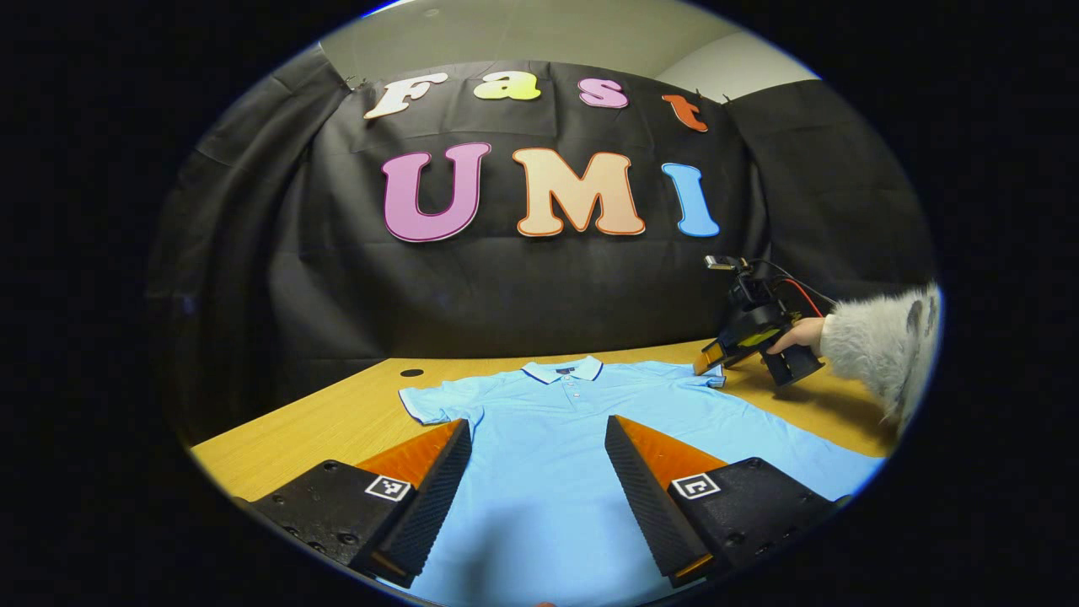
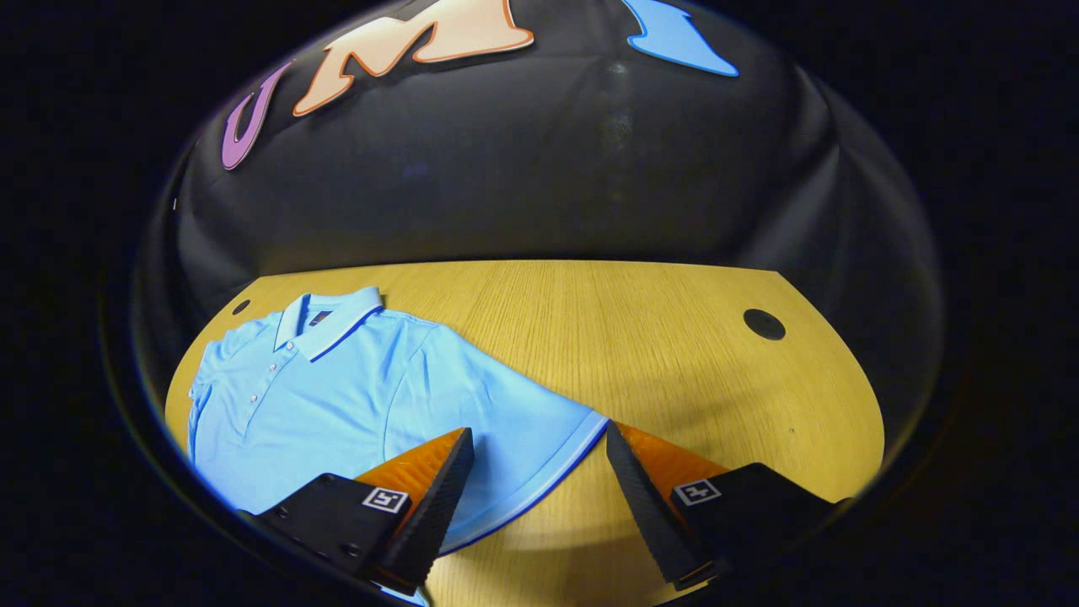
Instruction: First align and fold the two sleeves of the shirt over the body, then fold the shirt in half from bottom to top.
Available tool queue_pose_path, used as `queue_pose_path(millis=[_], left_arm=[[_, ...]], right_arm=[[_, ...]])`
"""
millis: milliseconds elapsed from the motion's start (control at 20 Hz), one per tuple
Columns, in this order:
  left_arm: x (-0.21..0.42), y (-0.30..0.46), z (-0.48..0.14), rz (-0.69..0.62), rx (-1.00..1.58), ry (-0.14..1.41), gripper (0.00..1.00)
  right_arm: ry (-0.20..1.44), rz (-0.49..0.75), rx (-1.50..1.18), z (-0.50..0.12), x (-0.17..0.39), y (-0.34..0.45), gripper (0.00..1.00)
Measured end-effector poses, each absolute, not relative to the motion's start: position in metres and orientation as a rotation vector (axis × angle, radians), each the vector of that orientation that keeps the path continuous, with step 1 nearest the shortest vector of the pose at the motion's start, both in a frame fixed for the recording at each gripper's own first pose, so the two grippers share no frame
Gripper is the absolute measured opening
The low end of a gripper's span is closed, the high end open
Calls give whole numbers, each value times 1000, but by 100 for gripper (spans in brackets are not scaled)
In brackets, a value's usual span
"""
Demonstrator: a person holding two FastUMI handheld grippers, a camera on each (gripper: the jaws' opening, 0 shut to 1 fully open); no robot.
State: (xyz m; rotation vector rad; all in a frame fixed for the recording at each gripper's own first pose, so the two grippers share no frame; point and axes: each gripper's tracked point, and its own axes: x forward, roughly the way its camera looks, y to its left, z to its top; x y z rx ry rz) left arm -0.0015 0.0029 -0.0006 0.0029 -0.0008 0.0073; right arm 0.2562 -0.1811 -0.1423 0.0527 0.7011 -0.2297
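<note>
A light blue polo shirt [image 1: 556, 438] lies flat and face up on the wooden table [image 1: 354, 413], collar toward the wall, both short sleeves spread out. My left gripper [image 1: 538, 432] hovers open over the shirt's body, nothing between its fingers. Farther off in the left gripper view, the right gripper [image 1: 706, 361] is held by a hand at the tip of the shirt's right sleeve [image 1: 687, 375]. In the right gripper view, my right gripper [image 2: 539, 438] stands open over the hem of that sleeve [image 2: 539, 447], with the shirt [image 2: 337, 396] stretching to the left.
Round cable holes sit in the table near the back left [image 1: 411, 372] and at the back right [image 2: 764, 324]. Bare wood [image 2: 674, 362] extends to the right of the shirt. A hand in a fuzzy grey sleeve [image 1: 881, 341] reaches in from the right.
</note>
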Motion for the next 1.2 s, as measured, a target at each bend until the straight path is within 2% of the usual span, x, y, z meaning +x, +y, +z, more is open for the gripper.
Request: queue_pose_path(millis=[200, 300, 450, 500, 550, 650, 900, 1200], left_arm=[[-2, 3, -1, 6, 2, -2, 96], [-2, 3, 0, 6, 2, -2, 96], [-2, 3, 0, 6, 2, -1, 96], [-2, 4, 1, 6, 1, -1, 96], [-2, 4, 1, 6, 1, -1, 96], [-2, 4, 1, 5, 2, -1, 96], [-3, 4, 1, 5, 1, -1, 96], [-4, 4, 1, 5, 0, -2, 96]], right_arm=[[693, -234, 62, -142, 259, -182, 95], [694, -237, 71, -141, 259, -183, 80], [701, -234, 91, -142, 259, -182, 43], [698, -226, 101, -140, 259, -180, 37], [696, -222, 110, -138, 260, -178, 22], [694, -222, 116, -137, 261, -175, 9], [617, -204, 138, -106, 271, -159, 9], [529, -60, 244, -73, 285, -89, 9]])
